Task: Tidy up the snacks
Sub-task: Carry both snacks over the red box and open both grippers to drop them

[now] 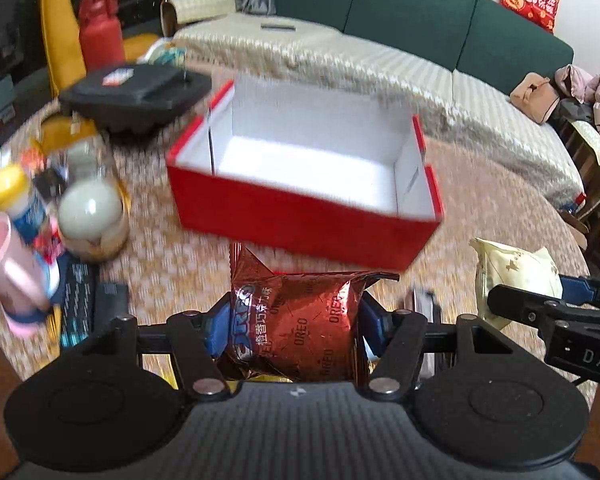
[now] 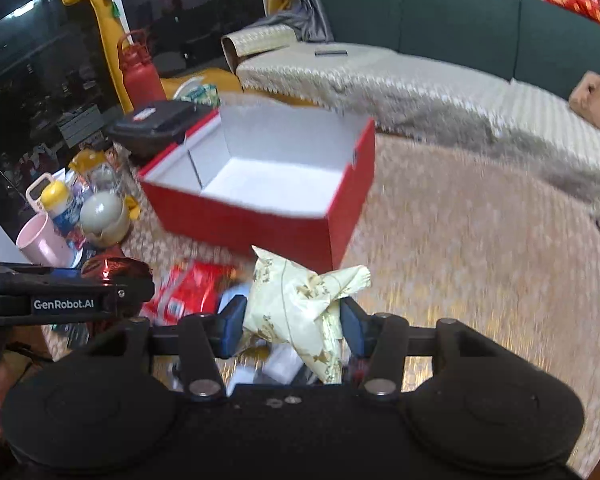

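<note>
— How much room around the red box?

— It sits open-topped on the patterned round table, white inside, nothing visible in it. To its right the cloth runs bare out to the table's curved edge; past the far edge stands the green sofa. The left side is crowded: a black case just beside the box's far-left corner, then a pale round jar, a yellow-capped bottle and a pink cup, with a red flask farther off.

— And the snacks?

— Both are near the box's front wall, on the near side. The left gripper is clamped on a brown Oreo packet, blue pads pressing its two sides. The right gripper is clenched on a cream packet, crumpled between its pads, its top corner poking toward the box. A red packet lies on the table just left of it, between the two grippers.
</note>
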A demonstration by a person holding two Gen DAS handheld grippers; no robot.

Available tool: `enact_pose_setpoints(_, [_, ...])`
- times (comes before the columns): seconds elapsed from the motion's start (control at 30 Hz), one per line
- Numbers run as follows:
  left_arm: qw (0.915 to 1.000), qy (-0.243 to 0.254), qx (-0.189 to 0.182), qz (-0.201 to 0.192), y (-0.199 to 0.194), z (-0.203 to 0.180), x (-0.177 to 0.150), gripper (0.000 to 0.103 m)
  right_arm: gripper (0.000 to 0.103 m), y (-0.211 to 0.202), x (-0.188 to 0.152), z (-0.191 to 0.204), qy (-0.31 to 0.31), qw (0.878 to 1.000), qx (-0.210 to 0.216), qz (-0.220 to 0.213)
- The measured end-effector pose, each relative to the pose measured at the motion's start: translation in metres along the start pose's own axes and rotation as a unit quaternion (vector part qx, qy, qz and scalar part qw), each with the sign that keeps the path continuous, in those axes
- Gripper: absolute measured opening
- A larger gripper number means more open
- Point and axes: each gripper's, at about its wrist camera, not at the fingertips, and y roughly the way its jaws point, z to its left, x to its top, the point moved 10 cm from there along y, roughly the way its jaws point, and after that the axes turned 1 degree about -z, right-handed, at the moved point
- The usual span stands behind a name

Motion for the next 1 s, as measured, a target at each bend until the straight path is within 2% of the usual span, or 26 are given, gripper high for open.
enact_pose_setpoints(0.2, [0.9993, 0.016, 0.018, -0.03, 0.01, 0.002, 0.045, 0.063, 0.049, 0.024, 0.038, -0.001, -0.016, 1.0, -0.004, -0.015])
enact_pose_setpoints(0.57, [0.9974, 0.04, 0.046, -0.039, 0.063, 0.014, 0.111, 0.063, 0.049, 0.087, 0.08, -0.001, -0.041, 0.999, -0.01, -0.011])
enact_pose_setpoints(0.77, [0.9968, 0.054, 0.055, -0.02, 0.103, 0.02, 0.125, 0.063, 0.049, 0.126, 0.086, -0.005, -0.054, 0.998, -0.018, 0.005])
enact_pose_setpoints(1.0, [0.9954, 0.067, 0.068, 0.009, 0.143, 0.021, 0.12, 0.063, 0.049, 0.156, 0.081, -0.002, -0.071, 0.997, -0.021, 0.029])
